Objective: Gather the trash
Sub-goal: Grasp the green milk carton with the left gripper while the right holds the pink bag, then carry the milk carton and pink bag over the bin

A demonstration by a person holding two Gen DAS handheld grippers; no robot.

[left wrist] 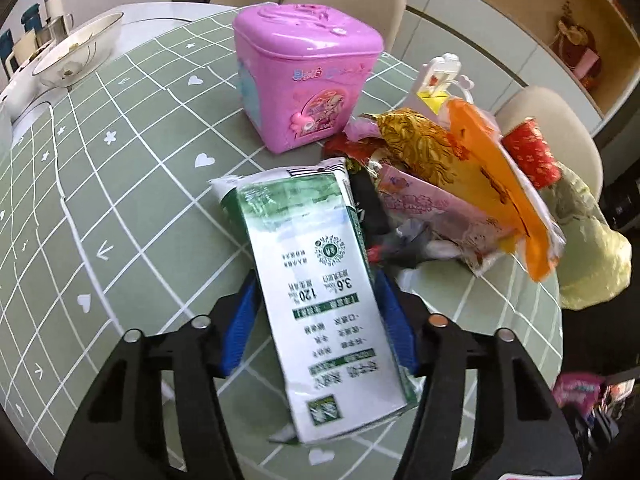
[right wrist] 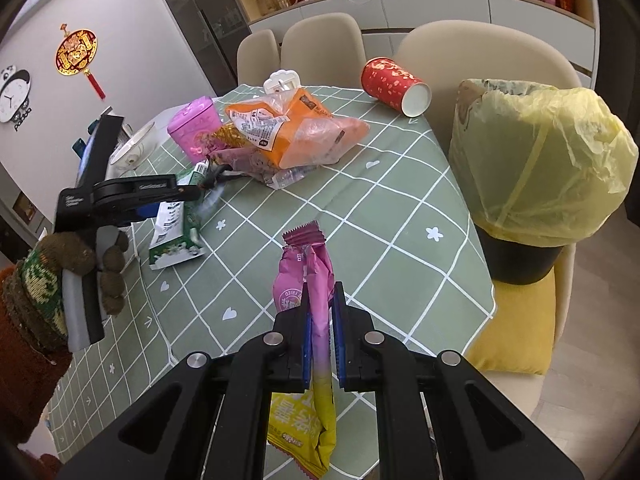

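A green and white milk carton (left wrist: 320, 280) sits between the blue pads of my left gripper (left wrist: 316, 284), which press on its two sides. From the right wrist view the left gripper (right wrist: 188, 196) holds that carton (right wrist: 176, 232) tilted, low over the table's left side, in a gloved hand (right wrist: 72, 268). My right gripper (right wrist: 322, 288) is shut on a pink and yellow snack wrapper (right wrist: 308, 268) that hangs through its jaws. A pile of wrappers with an orange bag (right wrist: 288, 132) lies mid-table. On the right stands a bin lined with a yellow bag (right wrist: 540, 168).
A pink plastic box (left wrist: 304, 76) stands behind the carton. A red paper cup (right wrist: 394, 86) lies on its side at the far table edge. A bowl (left wrist: 80, 52) sits at the back left. Beige chairs (right wrist: 320, 44) ring the green checked tablecloth (right wrist: 380, 208); the bin rests on a yellow cushion (right wrist: 516, 332).
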